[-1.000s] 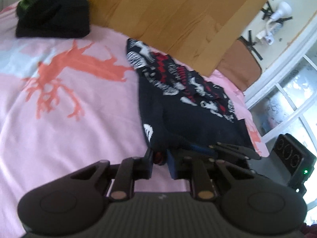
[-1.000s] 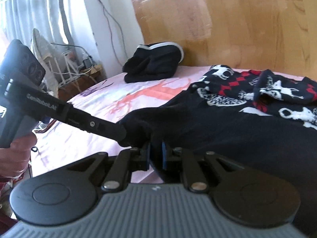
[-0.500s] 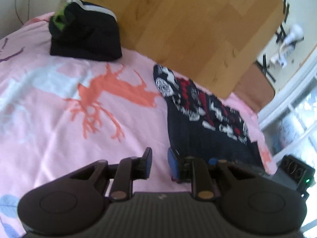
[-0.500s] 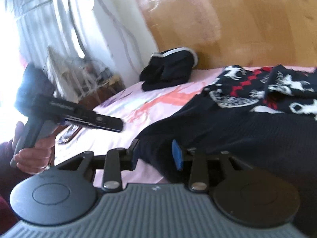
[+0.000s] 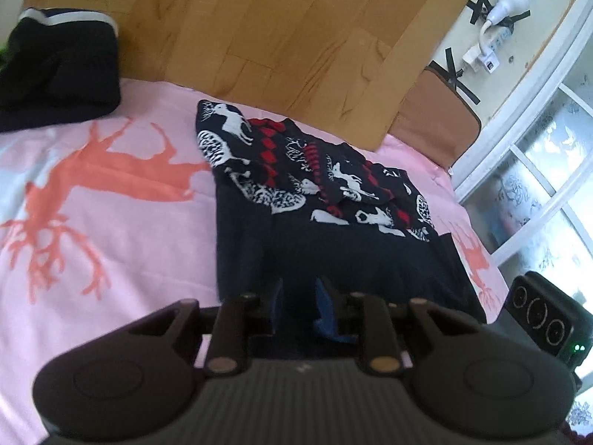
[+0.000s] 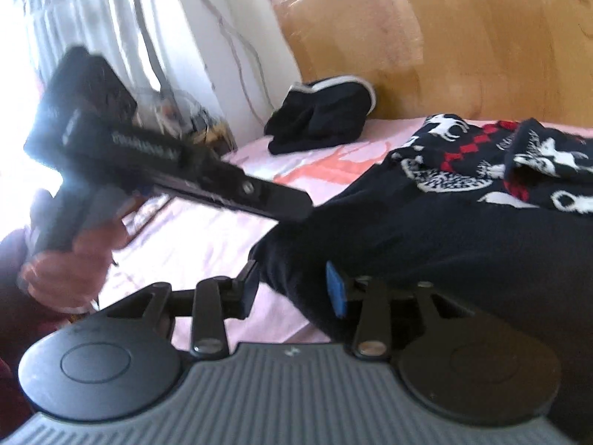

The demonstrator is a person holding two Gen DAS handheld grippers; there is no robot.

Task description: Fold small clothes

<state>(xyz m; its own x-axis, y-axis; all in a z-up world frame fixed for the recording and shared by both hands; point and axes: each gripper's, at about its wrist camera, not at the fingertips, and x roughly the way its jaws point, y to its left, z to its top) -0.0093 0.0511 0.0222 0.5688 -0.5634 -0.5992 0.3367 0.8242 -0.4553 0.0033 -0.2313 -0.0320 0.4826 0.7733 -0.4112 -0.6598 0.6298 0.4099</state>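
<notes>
Left wrist: my left gripper (image 5: pixel 298 304) has just been opening, jaws narrow, nothing gripped, over the near hem of the dark sweater (image 5: pixel 333 230) on the pink bedsheet (image 5: pixel 111 241).

Right wrist: right gripper (image 6: pixel 294 289) also just opened, half wide; hem between jaws, probably released. Fold placed. No containers.

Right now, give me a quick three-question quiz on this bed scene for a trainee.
1. True or false: the sweater lies on the pink sheet.
2. What stands behind the sheet's far edge? A mirror; B wooden board; C bookshelf.
3. Fill in: in the left wrist view, the dark bundle lies to the picture's ___ of the sweater.
Key: 1 true; 2 B; 3 left.
</notes>
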